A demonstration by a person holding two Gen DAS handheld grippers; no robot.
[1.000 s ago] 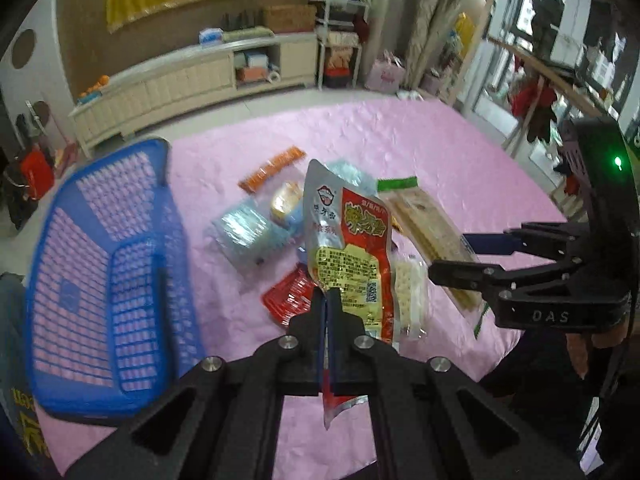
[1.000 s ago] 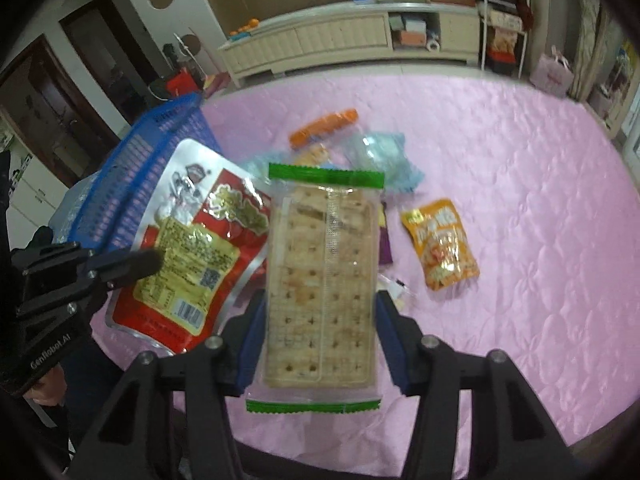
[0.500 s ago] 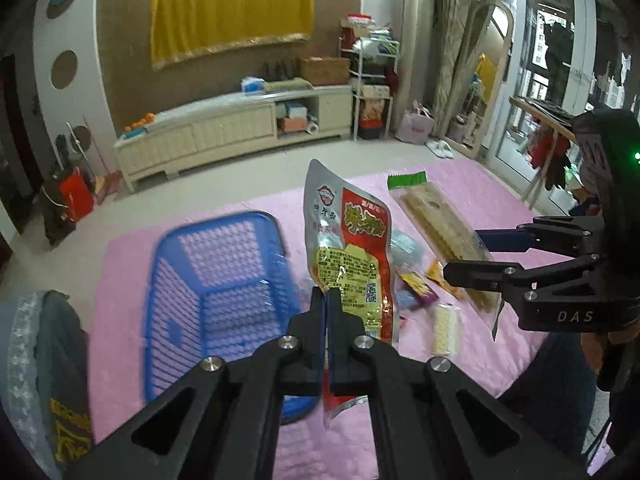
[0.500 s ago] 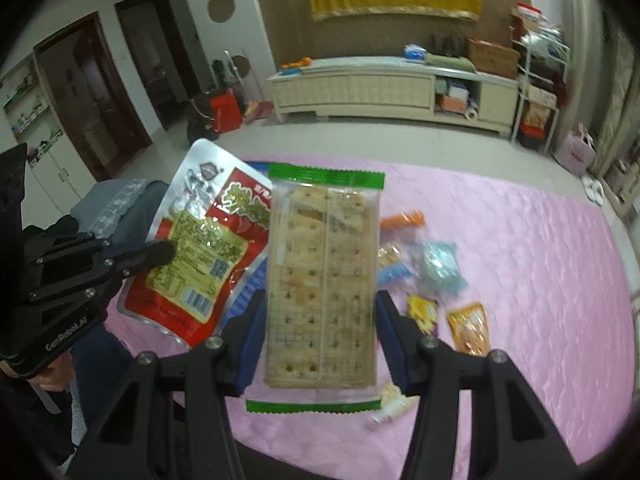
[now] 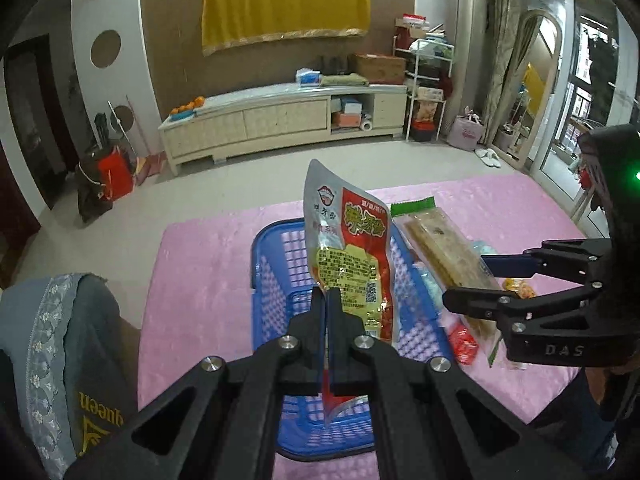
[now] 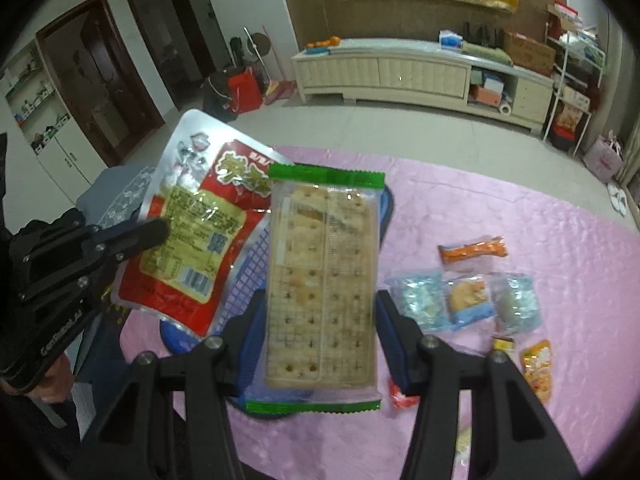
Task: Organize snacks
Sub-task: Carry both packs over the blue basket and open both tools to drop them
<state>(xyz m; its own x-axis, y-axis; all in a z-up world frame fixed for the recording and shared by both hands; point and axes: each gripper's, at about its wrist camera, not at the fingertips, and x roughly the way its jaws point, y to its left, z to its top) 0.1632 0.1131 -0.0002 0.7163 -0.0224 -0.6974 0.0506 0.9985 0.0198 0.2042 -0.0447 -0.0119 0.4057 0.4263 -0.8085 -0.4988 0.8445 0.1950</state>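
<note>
**Two packs up in the air, one basket to hit**

Two snacks are held at once here, so there's double the chance of a fumble; our left gripper [image 5: 325, 312] is pinched tight on the bottom edge of the red and silver pouch [image 5: 347, 252], which stands up over the blue basket [image 5: 280, 280]; our right gripper [image 6: 320, 336] is clamped across the width of the cracker pack [image 6: 323, 288], held just beside the pouch and over the basket's right rim.

What worries us: the pouch is held only by a thin strip of seal, so it could flop sideways or slip out if we swing it; the cracker pack is slick plastic wrap and squeezing harder would likely crack the biscuits, while easing off too early would probably drop it on the pink cover [image 5: 208, 264] instead of in the basket.

The two packs also sit very close, nearly overlapping in the right wrist view; letting both go together could make one knock the other off the rim; the basket looks light, so a bump from either claw might shove it. The small loose snacks [image 6: 464, 296] lie well apart on the cover, still waiting.
</note>
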